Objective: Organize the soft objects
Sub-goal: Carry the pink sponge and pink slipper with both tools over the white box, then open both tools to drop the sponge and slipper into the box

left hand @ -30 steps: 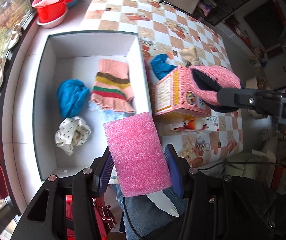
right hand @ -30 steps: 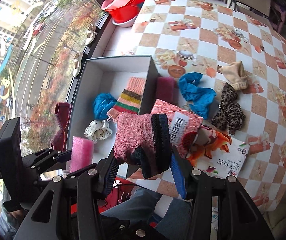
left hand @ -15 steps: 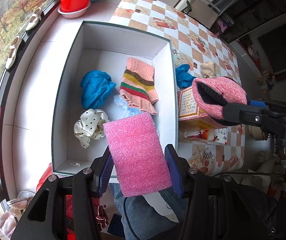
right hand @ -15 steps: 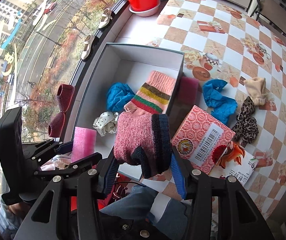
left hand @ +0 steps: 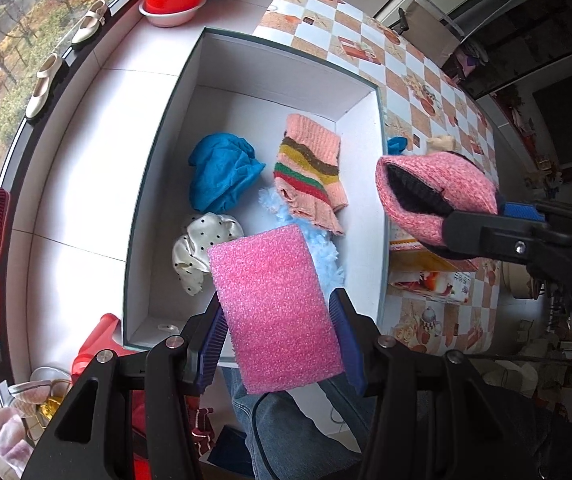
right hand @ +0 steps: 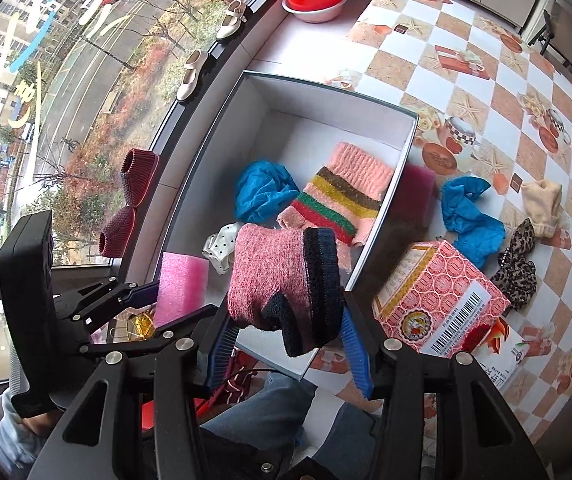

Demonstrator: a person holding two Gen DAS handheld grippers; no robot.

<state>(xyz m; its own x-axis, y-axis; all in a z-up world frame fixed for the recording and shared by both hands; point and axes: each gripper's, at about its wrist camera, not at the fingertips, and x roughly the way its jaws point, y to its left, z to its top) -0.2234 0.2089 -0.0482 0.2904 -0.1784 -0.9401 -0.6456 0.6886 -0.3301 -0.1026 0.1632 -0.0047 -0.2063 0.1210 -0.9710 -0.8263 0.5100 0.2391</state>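
My left gripper (left hand: 278,322) has its jaws clamped on the pink sponge (left hand: 276,312), held over the white box (left hand: 286,68) at its near end. My right gripper (right hand: 286,330) pinches the pink knit slipper (right hand: 282,280) above the box's near right wall. Dropped now, I judge the slipper could straddle that wall and slide onto the desk (right hand: 466,80). The far half of the box floor lies open.

Grainy foam sponge (left hand: 276,312), knitted sock (right hand: 282,280)

My left hand-held gripper (left hand: 280,338) and right hand-held gripper (right hand: 286,342) are black angular frames with silver screws, ribbed blue fingers (left hand: 213,344) and a thin black cable; my jeans (left hand: 286,436) are blue denim.
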